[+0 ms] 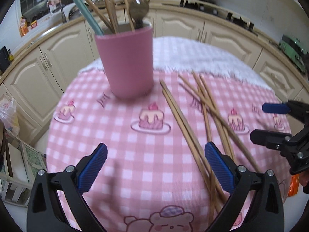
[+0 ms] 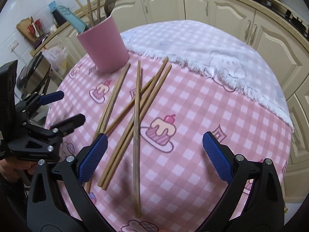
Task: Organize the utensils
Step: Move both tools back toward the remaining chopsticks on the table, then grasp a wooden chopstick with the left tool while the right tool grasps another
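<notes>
A round worktop (image 2: 212,116) wears a pink checked cloth (image 1: 119,154) with little cakes and a bear drawn on it. A white fluffy cloth (image 2: 193,44) covers the far part.

A pink cup (image 1: 126,61) stands upright on the pink cloth, close to the edge of the white one. Inside it are some wooden chopsticks (image 1: 110,9), a long pale green handle (image 1: 83,9) and a metal spoon (image 1: 138,9). They lean out over the rim.

More chopsticks lie flat on the worktop (image 2: 135,119), just beside the cup. Two lie side by side as a pair (image 1: 179,116), with their tips near the foot of the cup. The others lie in a loose heap and cross over each other (image 1: 212,112).

The left gripper (image 1: 155,166) is wide open and holds nothing. It hangs over the pink cloth, on the near side of the cup. The near ends of some chopsticks pass under its right finger.

The right gripper (image 2: 154,154) is wide open too, and it is empty. The heap of chopsticks lies below it, and one long chopstick (image 2: 137,145) runs through the gap between its fingers. I cannot tell if the fingers touch any chopstick.

The two grippers are near each other, side by side. Cream cupboard doors (image 2: 222,9) curve around behind the worktop.
</notes>
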`<state>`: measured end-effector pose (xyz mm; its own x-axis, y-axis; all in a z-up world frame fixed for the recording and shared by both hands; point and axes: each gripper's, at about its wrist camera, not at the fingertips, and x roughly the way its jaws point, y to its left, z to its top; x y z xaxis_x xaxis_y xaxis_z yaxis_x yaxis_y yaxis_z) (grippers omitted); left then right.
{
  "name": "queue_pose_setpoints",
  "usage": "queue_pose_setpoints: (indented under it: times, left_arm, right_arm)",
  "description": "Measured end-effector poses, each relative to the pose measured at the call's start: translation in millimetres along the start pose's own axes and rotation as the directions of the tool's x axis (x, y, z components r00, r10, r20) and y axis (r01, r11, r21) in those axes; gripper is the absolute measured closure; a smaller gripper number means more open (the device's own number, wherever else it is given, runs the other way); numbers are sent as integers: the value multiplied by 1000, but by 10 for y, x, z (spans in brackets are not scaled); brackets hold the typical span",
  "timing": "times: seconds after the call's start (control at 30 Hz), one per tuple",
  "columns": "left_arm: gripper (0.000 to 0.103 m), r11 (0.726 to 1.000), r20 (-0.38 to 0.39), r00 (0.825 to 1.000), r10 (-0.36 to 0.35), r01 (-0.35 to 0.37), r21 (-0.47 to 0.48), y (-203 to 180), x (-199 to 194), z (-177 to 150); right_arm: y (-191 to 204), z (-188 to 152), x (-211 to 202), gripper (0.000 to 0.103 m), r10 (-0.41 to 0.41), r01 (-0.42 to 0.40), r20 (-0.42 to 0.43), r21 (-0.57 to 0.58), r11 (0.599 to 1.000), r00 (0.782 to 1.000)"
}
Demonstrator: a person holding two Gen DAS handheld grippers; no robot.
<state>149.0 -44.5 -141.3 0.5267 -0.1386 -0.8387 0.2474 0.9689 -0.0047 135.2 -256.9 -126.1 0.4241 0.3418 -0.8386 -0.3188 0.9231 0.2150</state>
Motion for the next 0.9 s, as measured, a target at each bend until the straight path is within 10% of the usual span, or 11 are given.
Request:
queue_pose_setpoints:
  times: [0.33,0.7,0.9]
  left_arm:
    - [4,999,-92,995,25,-23,24,-76,252,-34]
    - [6,996,-112,992,59,-50,77,-118,375,98]
    - [30,992,-135,991,-18,35,123,-128,441,279]
  right_arm:
    - [89,-56,185,7,-39,35,-44,-95,995,998]
    - [42,58,302,37,-98,88,-87,-114,990,991]
    - [181,271,436,56,-113,95,-113,-151,984,987]
